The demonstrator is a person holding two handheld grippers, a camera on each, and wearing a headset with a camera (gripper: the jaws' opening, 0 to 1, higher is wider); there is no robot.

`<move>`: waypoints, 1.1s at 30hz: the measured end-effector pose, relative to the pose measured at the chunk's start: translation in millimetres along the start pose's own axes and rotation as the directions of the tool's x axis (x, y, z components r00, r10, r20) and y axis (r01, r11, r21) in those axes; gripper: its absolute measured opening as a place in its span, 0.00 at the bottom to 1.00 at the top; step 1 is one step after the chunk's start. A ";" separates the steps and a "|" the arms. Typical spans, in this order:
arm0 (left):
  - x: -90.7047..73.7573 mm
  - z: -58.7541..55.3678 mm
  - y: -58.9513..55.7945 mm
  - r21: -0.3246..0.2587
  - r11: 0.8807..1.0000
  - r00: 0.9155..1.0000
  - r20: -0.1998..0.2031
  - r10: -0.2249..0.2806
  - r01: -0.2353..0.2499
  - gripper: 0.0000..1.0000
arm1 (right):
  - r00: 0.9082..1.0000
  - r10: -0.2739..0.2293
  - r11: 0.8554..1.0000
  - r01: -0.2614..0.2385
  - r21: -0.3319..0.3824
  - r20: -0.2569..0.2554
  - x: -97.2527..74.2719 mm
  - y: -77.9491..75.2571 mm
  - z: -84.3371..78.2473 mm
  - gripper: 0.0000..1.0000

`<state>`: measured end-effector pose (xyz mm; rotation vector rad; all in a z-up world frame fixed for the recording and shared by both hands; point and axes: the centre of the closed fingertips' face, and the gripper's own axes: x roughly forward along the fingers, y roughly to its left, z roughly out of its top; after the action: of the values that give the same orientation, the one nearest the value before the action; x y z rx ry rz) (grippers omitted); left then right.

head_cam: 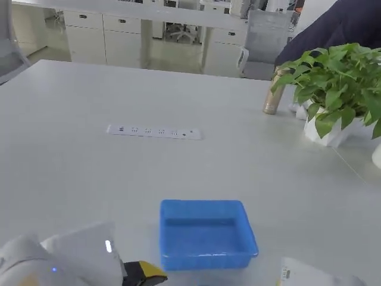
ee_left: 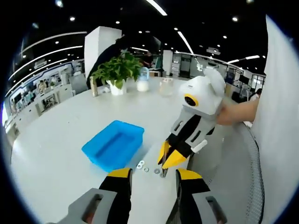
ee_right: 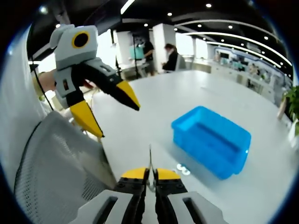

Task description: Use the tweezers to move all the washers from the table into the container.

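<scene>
Thin metal tweezers (ee_right: 150,156), tips together and empty, sat clamped in the right gripper (ee_right: 149,173), bottom centre; left gripper (ee_right: 118,122) gaped upper left.

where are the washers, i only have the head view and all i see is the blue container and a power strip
Observer: In the left gripper view, a few small washers lie on the table, just off the container's near corner.
Operator: are the tweezers in a gripper
Observer: Yes. The right gripper view shows the right gripper shut on the tweezers, with their tip pointing forward over the table near the washers.
Operator: and the left one
Observer: In the right gripper view, the left gripper is open and holds nothing. It is raised above the table.
</scene>
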<state>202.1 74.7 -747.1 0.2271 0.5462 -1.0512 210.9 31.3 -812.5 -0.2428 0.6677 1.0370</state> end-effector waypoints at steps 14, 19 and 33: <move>-0.1 -3.4 -16.3 -0.224 0.972 0.976 0.190 0.110 -0.066 0.72 | 1.000 -0.010 0.999 0.010 -0.042 -0.008 -2.0 2.9 -0.3 0.02; -0.5 0.9 -9.6 -0.236 0.966 0.954 0.253 0.163 -0.102 0.84 | 1.000 -0.013 0.999 0.012 -0.038 -0.027 -4.7 0.7 -3.0 0.02; 1.0 -2.3 3.4 -0.083 0.963 0.935 0.228 0.270 -0.257 0.94 | 0.999 -0.023 0.999 0.021 -0.040 -0.032 -5.0 0.9 -0.8 0.02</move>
<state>204.7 76.6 -749.8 0.1213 0.3147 -0.7878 208.1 27.8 -809.9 -0.3018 0.6731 1.0278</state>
